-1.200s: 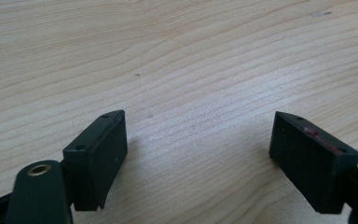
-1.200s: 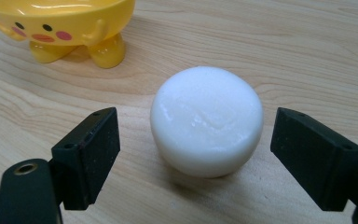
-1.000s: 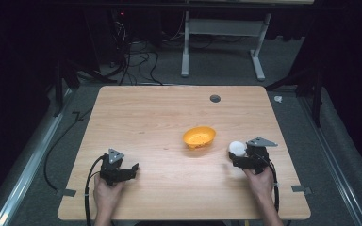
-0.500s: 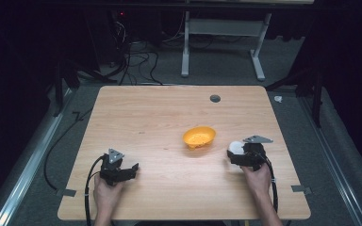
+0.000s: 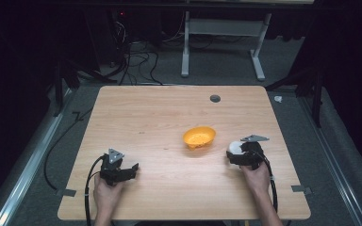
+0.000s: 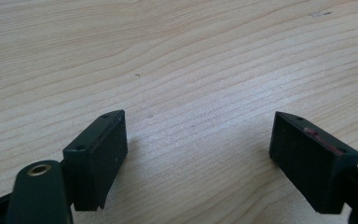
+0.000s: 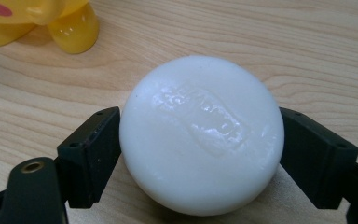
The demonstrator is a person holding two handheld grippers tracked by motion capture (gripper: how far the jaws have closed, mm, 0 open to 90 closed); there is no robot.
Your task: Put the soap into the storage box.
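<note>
a person seated at the near edge of a wooden table (image 5: pixel 160 117) works with a two-jaw gripper in each hand. the right gripper (image 7: pixel 200 140), at the near right of the table, has its black jaws pressed against both sides of a round white bar of soap (image 7: pixel 201 133), which carries a faint embossed mark on its top face; in the high view the soap (image 5: pixel 234 147) sits at the gripper's tip. just to the left of it and slightly farther away lies a yellow-orange bowl-shaped toy (image 5: pixel 199 137), apart from the soap. the left gripper (image 6: pixel 198 154) rests at the near left of the table, well apart from both, its jaws spread wide over bare wood with nothing between them.
</note>
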